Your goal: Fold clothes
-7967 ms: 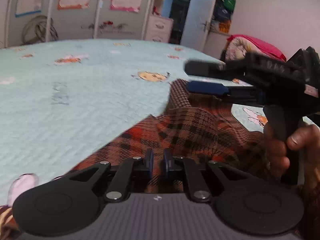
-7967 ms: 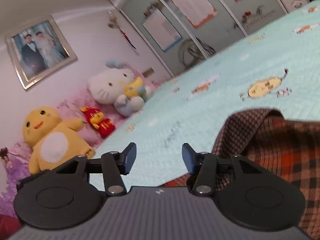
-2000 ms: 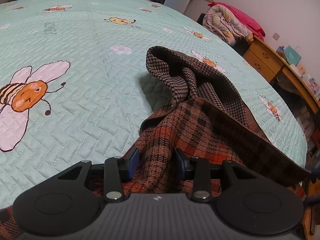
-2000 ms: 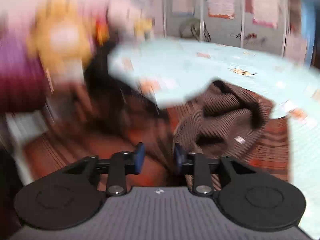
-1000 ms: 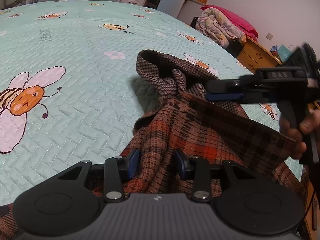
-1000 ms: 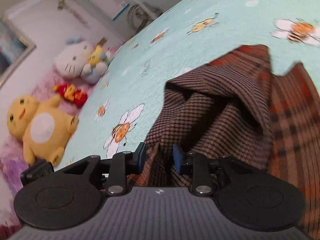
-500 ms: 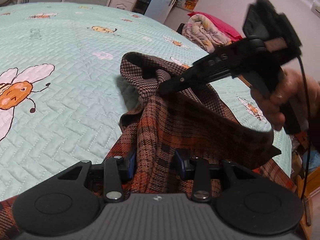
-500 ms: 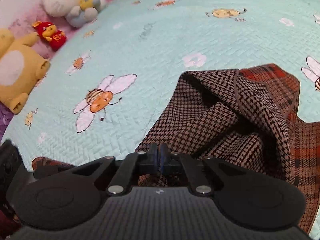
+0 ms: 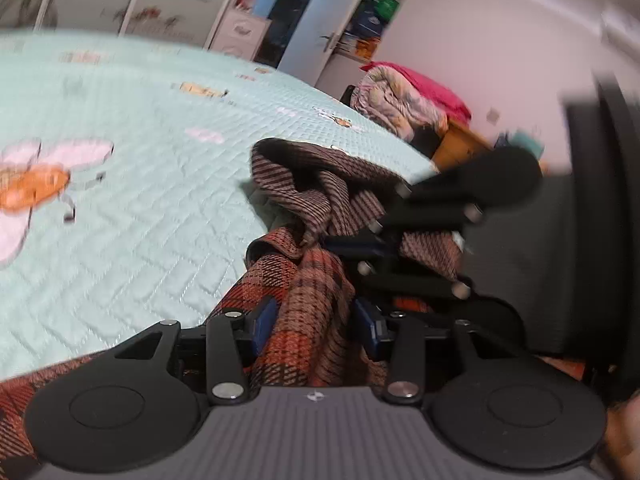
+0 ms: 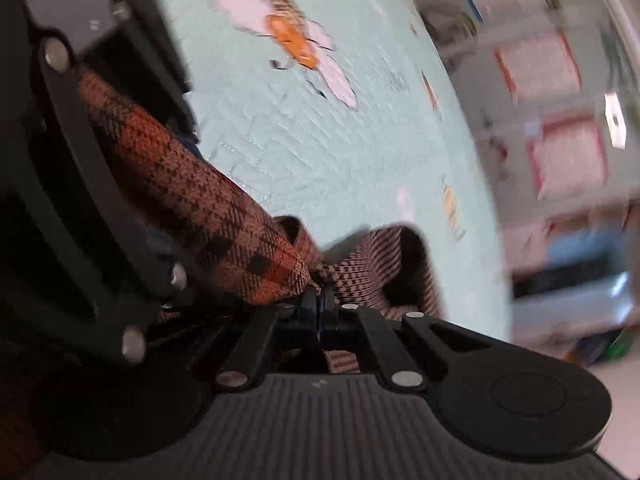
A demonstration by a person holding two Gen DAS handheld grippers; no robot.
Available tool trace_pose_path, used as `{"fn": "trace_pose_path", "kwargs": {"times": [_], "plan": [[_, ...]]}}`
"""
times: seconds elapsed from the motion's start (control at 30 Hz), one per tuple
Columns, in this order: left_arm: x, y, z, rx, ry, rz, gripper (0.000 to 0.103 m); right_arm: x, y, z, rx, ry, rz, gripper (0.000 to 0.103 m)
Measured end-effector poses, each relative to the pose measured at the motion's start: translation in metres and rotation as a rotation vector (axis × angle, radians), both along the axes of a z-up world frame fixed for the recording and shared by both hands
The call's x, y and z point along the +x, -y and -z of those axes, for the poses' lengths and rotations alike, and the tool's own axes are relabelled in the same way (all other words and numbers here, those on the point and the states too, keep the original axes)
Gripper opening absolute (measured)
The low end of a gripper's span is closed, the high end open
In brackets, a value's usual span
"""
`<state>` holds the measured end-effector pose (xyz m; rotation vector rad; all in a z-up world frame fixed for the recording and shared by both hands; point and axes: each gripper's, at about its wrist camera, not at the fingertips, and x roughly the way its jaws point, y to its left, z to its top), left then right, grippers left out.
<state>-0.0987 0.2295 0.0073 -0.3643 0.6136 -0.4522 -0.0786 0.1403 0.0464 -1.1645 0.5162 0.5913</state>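
A plaid garment [image 9: 316, 308], orange-brown outside with a fine brown check lining [image 9: 304, 184], lies bunched on the mint bedspread [image 9: 132, 200]. My left gripper [image 9: 316, 320] has its jaws apart with a thick fold of the plaid cloth running between them. My right gripper [image 10: 322, 300] is shut on the garment [image 10: 224, 216] where plaid meets check lining. In the left wrist view the right gripper [image 9: 352, 248] sits just ahead and right of the left one, pinching the cloth. In the right wrist view the left gripper's body [image 10: 60, 184] fills the left side.
The bedspread [image 10: 340, 140] has bee prints [image 9: 36, 188]. A pile of pink and floral bedding [image 9: 404, 100] and a wooden desk [image 9: 460, 148] stand beyond the bed's far right edge. Wardrobes and a doorway are at the back.
My right gripper, shut on the cloth, has swung down close beside my left gripper, pulling the lining and plaid together. The left jaws stay apart around the fold. Both views are motion-blurred.
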Motion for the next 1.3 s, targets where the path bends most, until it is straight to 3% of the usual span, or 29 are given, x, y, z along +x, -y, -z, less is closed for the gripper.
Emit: {"fn": "trace_pose_path", "kwargs": {"times": [0.13,0.23,0.37,0.47,0.57,0.67,0.77,0.83,0.87,0.93,0.97,1.0,1.07,1.17,1.23,1.27,1.3], "plan": [[0.001,-0.006,0.003,-0.025,-0.003,-0.004,0.046,-0.019,0.032,-0.008,0.263,-0.092,0.013,0.001],[0.001,-0.001,-0.001,-0.004,-0.007,-0.010,0.047,-0.038,0.047,-0.004,0.359,-0.102,0.057,0.001],[0.001,0.000,-0.006,0.003,-0.025,-0.017,0.047,-0.051,0.072,0.005,0.517,-0.246,0.152,0.001],[0.000,0.000,-0.011,0.004,-0.045,-0.017,0.047,-0.056,0.103,-0.015,0.757,-0.305,0.208,0.002],[-0.001,-0.007,-0.019,-0.070,-0.064,-0.031,0.047,-0.038,0.132,-0.034,0.937,-0.262,0.323,0.017],[-0.003,-0.016,-0.031,-0.161,-0.065,-0.059,0.047,-0.004,0.157,-0.033,0.997,-0.284,0.442,0.017],[0.001,-0.010,-0.038,-0.075,-0.053,-0.091,0.050,0.029,0.179,-0.016,1.039,-0.404,0.541,0.022],[0.007,-0.002,-0.037,0.002,-0.061,-0.100,0.051,0.043,0.182,-0.011,1.042,-0.434,0.571,0.024],[0.007,0.000,-0.036,0.014,-0.066,-0.094,0.052,0.048,0.178,-0.015,1.031,-0.389,0.556,0.026],[0.006,0.004,-0.033,0.037,-0.075,-0.081,0.054,0.056,0.165,-0.024,0.979,-0.263,0.476,0.042],[0.006,0.006,-0.032,0.049,-0.079,-0.075,0.054,0.061,0.157,-0.028,0.902,-0.191,0.425,0.066],[0.006,0.008,-0.031,0.064,-0.080,-0.069,0.054,0.069,0.148,-0.025,0.807,-0.151,0.385,0.076],[0.004,0.010,-0.029,0.091,-0.077,-0.064,0.055,0.087,0.130,-0.012,0.612,-0.097,0.307,0.075],[0.004,0.013,-0.027,0.122,-0.072,-0.063,0.055,0.107,0.117,0.010,0.492,-0.197,0.213,0.075],[0.006,0.016,-0.026,0.148,-0.064,-0.069,0.055,0.111,0.108,0.026,0.426,-0.173,0.212,0.075],[0.007,0.018,-0.026,0.161,-0.060,-0.071,0.055,0.113,0.104,0.034,0.393,-0.153,0.216,0.072],[0.008,0.019,-0.026,0.172,-0.054,-0.071,0.053,0.115,0.100,0.042,0.360,-0.133,0.220,0.052]]}}
